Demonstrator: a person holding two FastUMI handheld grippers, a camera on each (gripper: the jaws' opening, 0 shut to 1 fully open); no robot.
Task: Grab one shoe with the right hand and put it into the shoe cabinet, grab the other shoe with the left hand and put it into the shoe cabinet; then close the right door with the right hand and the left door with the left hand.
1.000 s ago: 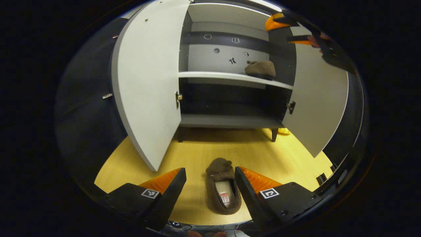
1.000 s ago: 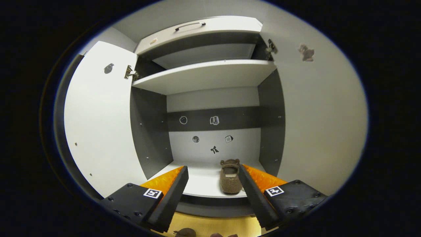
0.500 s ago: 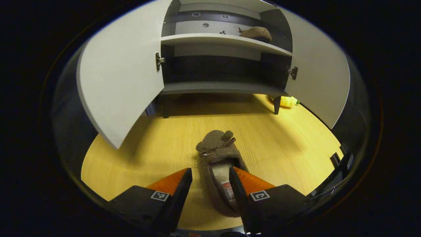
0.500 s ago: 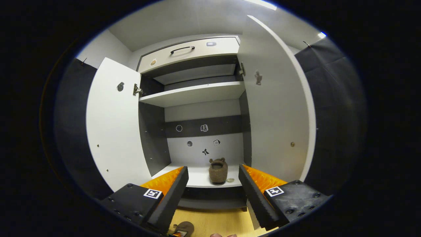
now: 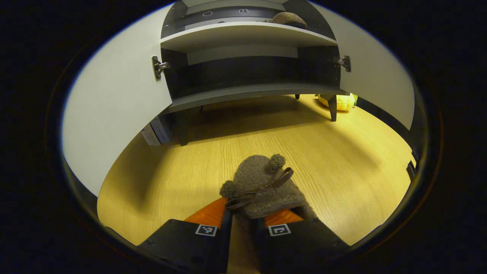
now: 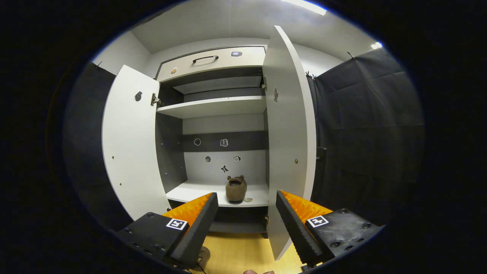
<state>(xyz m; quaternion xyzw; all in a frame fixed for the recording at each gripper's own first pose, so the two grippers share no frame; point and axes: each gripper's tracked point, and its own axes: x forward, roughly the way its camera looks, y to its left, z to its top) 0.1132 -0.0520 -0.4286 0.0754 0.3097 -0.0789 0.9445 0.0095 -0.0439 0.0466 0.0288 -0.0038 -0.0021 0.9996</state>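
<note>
The left gripper (image 5: 243, 224) held the soft, light slipper (image 5: 262, 186) by its yielding heel rim, jaws narrow; the right gripper (image 6: 247, 220) hung wide.

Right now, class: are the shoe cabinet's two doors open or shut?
Open. Both the left door and right door stand swung outward, exposing the shelves and a brown slipper inside.

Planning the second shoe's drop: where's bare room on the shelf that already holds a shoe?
On the middle shelf, left of the placed shoe up to the left cabinet wall, is bare. The right side is tight: a small round object and the right door crowd it.
</note>
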